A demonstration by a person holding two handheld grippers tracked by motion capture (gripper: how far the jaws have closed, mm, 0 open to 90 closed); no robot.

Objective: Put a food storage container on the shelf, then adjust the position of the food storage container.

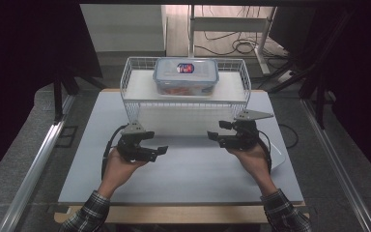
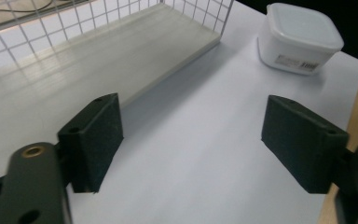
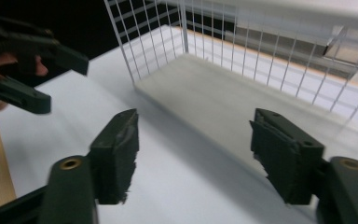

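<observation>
A white wire rack (image 1: 125, 92) stands at the back of the white table (image 1: 188, 174). A clear food box with a blue-rimmed lid (image 1: 186, 76) rests on its upper level. In front of the rack, my left gripper (image 1: 155, 142) and right gripper (image 1: 216, 130) face each other, a hand holding each. The left gripper (image 2: 193, 116) is open over bare table, with nothing between its pads. The right gripper (image 3: 196, 126) is open too and empty, with the rack's pale lower board (image 3: 223, 98) ahead. The left gripper (image 3: 28, 70) also shows at the upper left of the right gripper view.
A small white lidded tub (image 2: 298, 37) sits on the table near its right edge, past the rack's corner (image 2: 221, 28). A wooden strip (image 1: 183, 212) borders the table's near edge. Cables and a desk frame (image 1: 232, 29) lie on the floor behind the rack.
</observation>
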